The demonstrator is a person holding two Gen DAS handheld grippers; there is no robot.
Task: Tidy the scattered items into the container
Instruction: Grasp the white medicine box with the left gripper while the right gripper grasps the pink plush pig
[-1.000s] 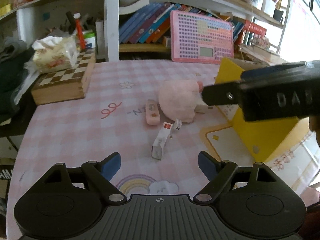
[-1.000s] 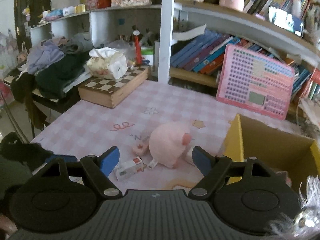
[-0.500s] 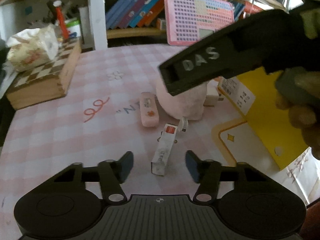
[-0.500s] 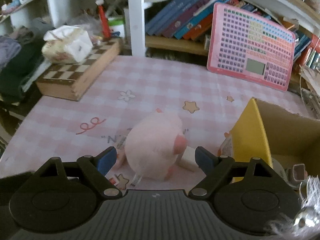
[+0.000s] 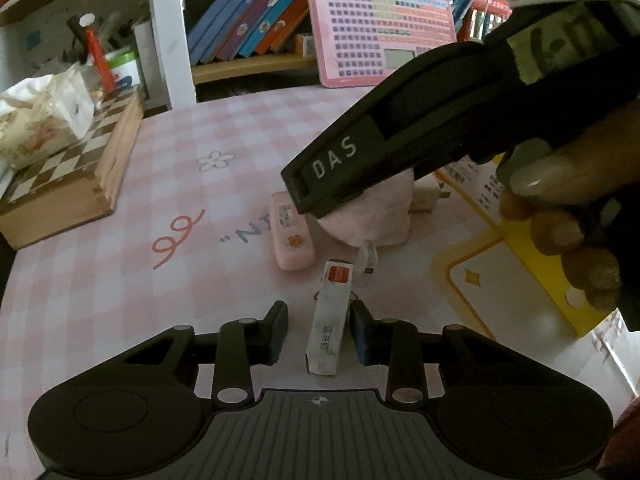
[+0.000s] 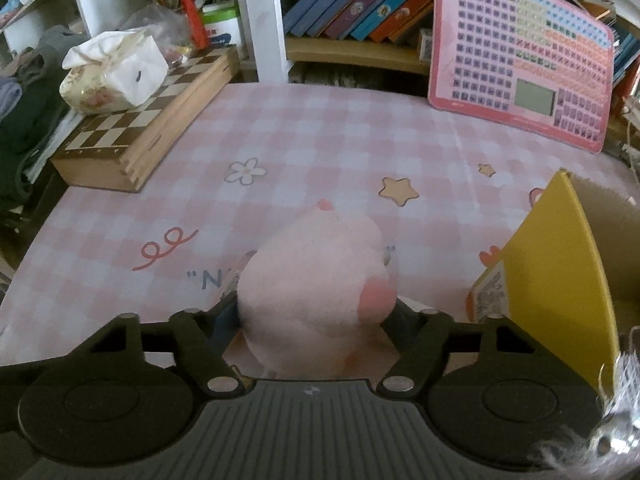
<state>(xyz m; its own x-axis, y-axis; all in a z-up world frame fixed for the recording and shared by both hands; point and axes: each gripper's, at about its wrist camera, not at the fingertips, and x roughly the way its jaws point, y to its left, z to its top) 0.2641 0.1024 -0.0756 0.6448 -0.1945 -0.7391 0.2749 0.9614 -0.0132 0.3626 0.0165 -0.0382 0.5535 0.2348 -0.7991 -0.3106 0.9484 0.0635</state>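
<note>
1. The left gripper points down at the pink checked table. Its jaws are closing, with the small white carton between them. The right pad looks close to the carton's side; the left pad is clearly apart.
2. The carton lies flat, its long axis running near to far, in line with the fingers.
3. The right gripper is closing around the pink plush toy. The fingertips are hidden behind the fur, so contact seems likely but is not certain.
4. The yellow box stands just right of the plush, nearer the right hand.
</note>
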